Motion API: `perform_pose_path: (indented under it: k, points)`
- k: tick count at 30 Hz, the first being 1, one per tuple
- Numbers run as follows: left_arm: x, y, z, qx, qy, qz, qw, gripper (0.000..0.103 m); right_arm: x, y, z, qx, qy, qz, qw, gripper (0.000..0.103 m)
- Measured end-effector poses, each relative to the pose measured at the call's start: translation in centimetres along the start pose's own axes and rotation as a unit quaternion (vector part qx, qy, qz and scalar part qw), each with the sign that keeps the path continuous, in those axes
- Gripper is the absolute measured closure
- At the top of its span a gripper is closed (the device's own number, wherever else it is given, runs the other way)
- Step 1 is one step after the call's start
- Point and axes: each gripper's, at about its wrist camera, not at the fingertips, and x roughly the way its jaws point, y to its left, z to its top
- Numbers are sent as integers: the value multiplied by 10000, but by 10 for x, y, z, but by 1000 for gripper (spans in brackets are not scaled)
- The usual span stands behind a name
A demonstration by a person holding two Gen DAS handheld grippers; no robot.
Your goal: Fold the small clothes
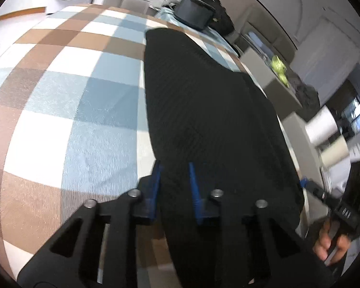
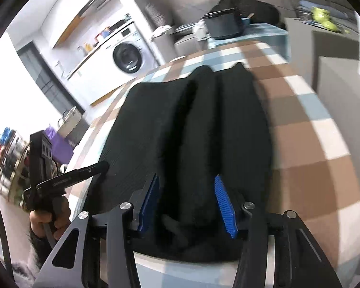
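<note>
A black ribbed garment [image 1: 204,110] lies lengthwise on the checked table [image 1: 67,96]. In the right wrist view the garment [image 2: 192,124] shows folded in long layers. My left gripper [image 1: 175,168] is open, its blue pads over the garment's near left edge. My right gripper [image 2: 187,180] is open, its pads either side of the garment's near end, which bunches between them. The right gripper also shows at the right edge of the left wrist view [image 1: 324,195], held in a hand. The left gripper shows at the left of the right wrist view [image 2: 69,177].
A dark bag and a black pot [image 2: 224,25] sit at the table's far end. A washing machine [image 2: 128,57] stands beyond it. Paper rolls [image 1: 324,129] and green items [image 1: 279,68] lie on a counter beside the table. Thread spools [image 2: 4,158] stand on a rack at the left.
</note>
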Motion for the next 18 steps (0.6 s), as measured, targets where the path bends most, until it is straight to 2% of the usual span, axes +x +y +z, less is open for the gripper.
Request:
perform_pose_path:
  k: [5,8,11,15,18]
  points:
    - [-16,4,1,157,-389,279,9987,93,-4,-17,-2,254,33,-227,9994,54]
    - [-30,20,-1,157,-404,410,9982,93,1,-14,-7,249,102,-210,9994,54]
    - [-40,36,-3,76,-400,541,9977,91,6,-5,-10,178,146,3,9997,54]
    - [-55,50,-1,-147,-375,621,9973,88,22,16,-8,44,268,555,9981,54]
    - [-70,52,2,-148,-494,691,9963,70,39,35,-4,-207,313,564,9977,54]
